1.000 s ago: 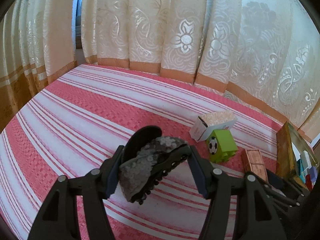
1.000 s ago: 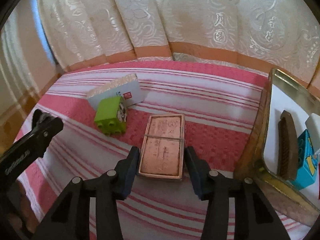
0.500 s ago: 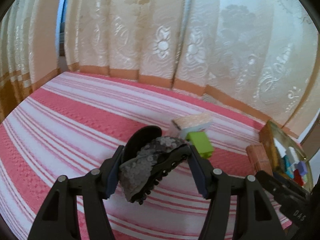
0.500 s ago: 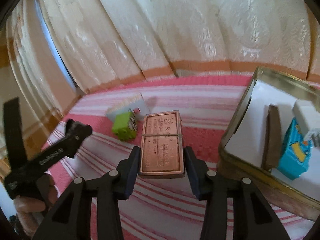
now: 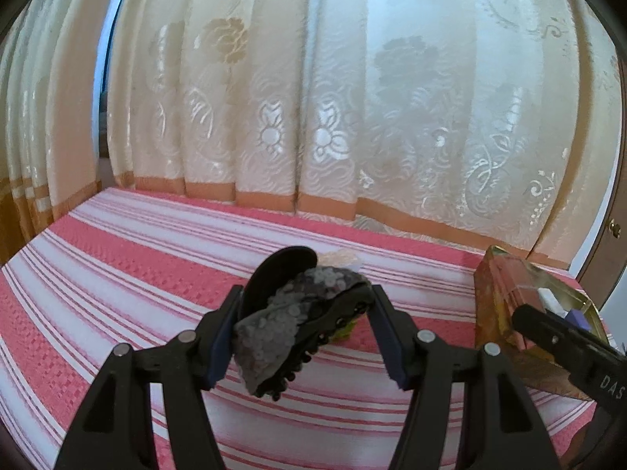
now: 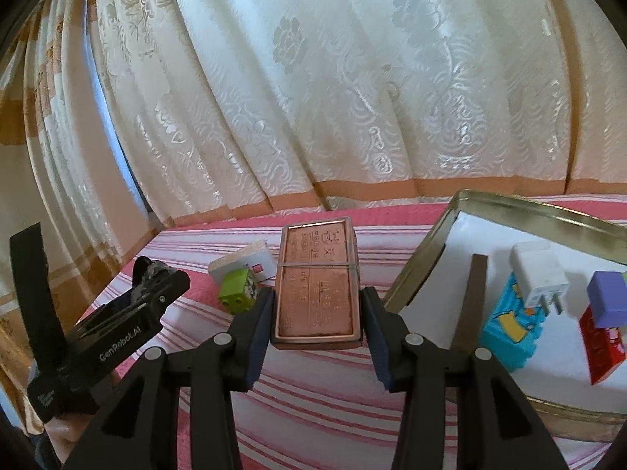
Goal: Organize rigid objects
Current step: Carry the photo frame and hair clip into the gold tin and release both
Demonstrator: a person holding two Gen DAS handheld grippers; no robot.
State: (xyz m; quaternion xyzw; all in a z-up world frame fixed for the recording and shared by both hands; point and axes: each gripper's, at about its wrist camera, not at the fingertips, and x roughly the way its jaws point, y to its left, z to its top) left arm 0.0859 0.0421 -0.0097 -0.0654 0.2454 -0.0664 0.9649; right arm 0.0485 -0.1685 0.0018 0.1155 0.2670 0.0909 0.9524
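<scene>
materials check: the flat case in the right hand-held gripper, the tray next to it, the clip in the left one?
Flat case: looks like metal with a coppery satin finish; embossed lettering, raised rim. Could be plated.
Tray: thin sheet metal, likely tin; glossy gold rim, white inside.
Hair clip: apparently black plastic teeth under grey sequin-like fabric, matte with slight sparkle.

The left gripper (image 5: 305, 333) is raised above the surface, its fingers (image 5: 221, 333) pressed on a dark sequined hair clip (image 5: 290, 329) — the grip looks lopsided, though the clip hides the contact. The right gripper (image 6: 315, 315), to its right, is also lifted, jaws closed on a copper-coloured tin (image 6: 316, 286) held flat — fingers pointing away towards the far side.
</scene>
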